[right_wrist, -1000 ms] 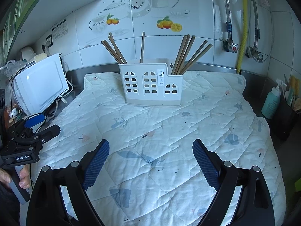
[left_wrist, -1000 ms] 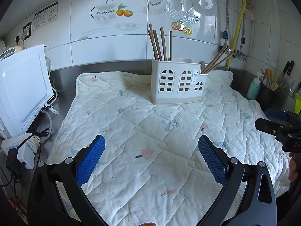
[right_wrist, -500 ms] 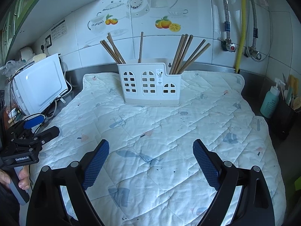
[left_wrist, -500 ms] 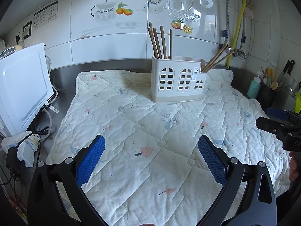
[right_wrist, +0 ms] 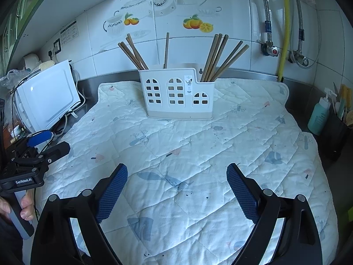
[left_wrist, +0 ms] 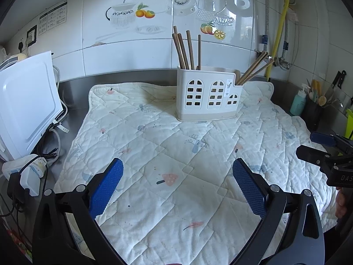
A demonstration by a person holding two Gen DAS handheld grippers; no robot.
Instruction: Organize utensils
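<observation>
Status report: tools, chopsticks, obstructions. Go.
Left tool open, empty. Right tool open, empty. Chopsticks upright in white holder on quilted mat. Path unobstructed.

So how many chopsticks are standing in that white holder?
9 visible: three lean left in the holder's left end, one stands upright mid-left, five fan out of the low right compartment. Overlap may hide more.

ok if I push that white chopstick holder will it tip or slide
The holder looks like thin, perforated plastic, so probably light. Its base is wide, yet tall chopsticks lean out one end, so a high push might tip it. On the soft quilt it would likely drag rather than slide.
</observation>
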